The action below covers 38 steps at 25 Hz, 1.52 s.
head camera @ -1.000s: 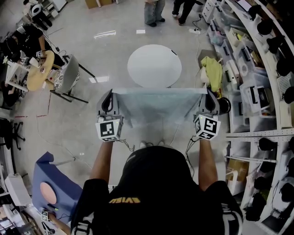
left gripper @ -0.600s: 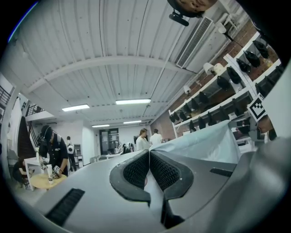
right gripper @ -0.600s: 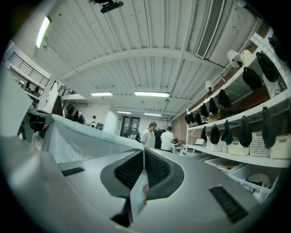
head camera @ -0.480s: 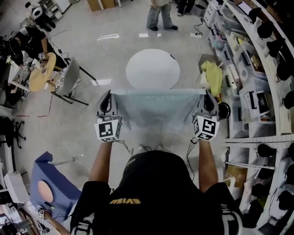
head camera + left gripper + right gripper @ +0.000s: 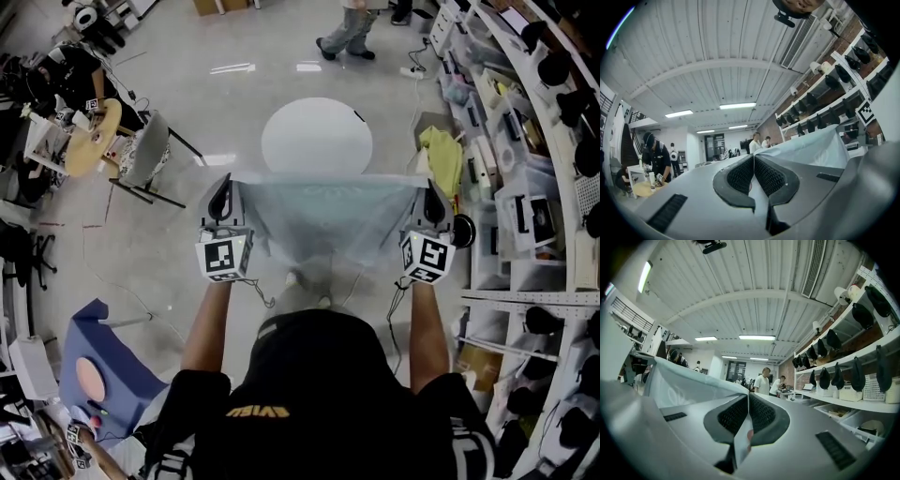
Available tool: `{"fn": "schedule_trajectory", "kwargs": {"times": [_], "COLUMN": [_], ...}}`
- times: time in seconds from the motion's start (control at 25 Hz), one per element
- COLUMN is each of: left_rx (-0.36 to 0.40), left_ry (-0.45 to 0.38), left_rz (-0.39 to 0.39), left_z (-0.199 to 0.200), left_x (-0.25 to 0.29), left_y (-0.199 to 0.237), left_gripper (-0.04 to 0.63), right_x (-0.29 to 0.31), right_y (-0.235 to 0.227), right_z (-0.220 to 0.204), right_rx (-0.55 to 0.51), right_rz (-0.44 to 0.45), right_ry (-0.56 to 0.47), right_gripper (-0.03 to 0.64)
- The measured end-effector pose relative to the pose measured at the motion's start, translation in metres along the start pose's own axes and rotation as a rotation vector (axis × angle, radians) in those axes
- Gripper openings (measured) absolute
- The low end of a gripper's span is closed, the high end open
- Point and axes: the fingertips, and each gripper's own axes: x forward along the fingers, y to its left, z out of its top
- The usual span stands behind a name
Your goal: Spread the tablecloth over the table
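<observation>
L hand-held gripper (image 5: 222, 190) & R hand-held gripper (image 5: 431, 197) each clamped a tablecloth (image 5: 323, 214) corner; cloth taut, near side of round white worktop (image 5: 316, 134).

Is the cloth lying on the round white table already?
No, the tablecloth hangs stretched in the air between the left hand-held gripper and the right hand-held gripper, short of the table.

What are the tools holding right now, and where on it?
Both hold the tablecloth: the left tool pinches its upper left corner, the right tool its upper right corner, with the top edge stretched between them.
</observation>
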Motion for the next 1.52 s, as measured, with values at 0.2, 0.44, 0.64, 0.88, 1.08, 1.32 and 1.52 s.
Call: {"fn": "schedule_trajectory", "kwargs": {"times": [0.2, 0.44, 0.64, 0.88, 1.08, 1.32, 1.52], "left_rx": [0.000, -0.017, -0.031, -0.033, -0.058, -0.049, -0.114], "left_ry": [0.002, -0.018, -0.045, -0.086, -0.117, -0.115, -0.144], "left_rz": [-0.001, -0.016, -0.032, -0.067, -0.086, -0.125, -0.098], "left_z": [-0.010, -0.024, -0.025, -0.027, -0.034, -0.042, -0.039], "left_x": [0.022, 0.075, 0.125, 0.178, 0.214, 0.246, 0.277], "left_y": [0.011, 0.032, 0.064, 0.097, 0.126, 0.141, 0.142], "left_gripper": [0.018, 0.018, 0.018, 0.018, 0.018, 0.018, 0.018], "right_x": [0.023, 0.070, 0.119, 0.168, 0.203, 0.232, 0.259], "right_y": [0.006, 0.011, 0.023, 0.035, 0.051, 0.058, 0.049], "right_z": [-0.005, -0.007, 0.007, 0.020, 0.023, 0.027, 0.022], "right_rx": [-0.011, -0.028, -0.050, -0.055, -0.067, -0.064, -0.074], "right_rz": [0.002, -0.030, -0.055, -0.104, -0.134, -0.166, -0.165], "right_ry": [0.007, 0.009, 0.001, -0.011, -0.003, 0.007, 0.004], "right_gripper": [0.006, 0.006, 0.006, 0.006, 0.006, 0.006, 0.006]}}
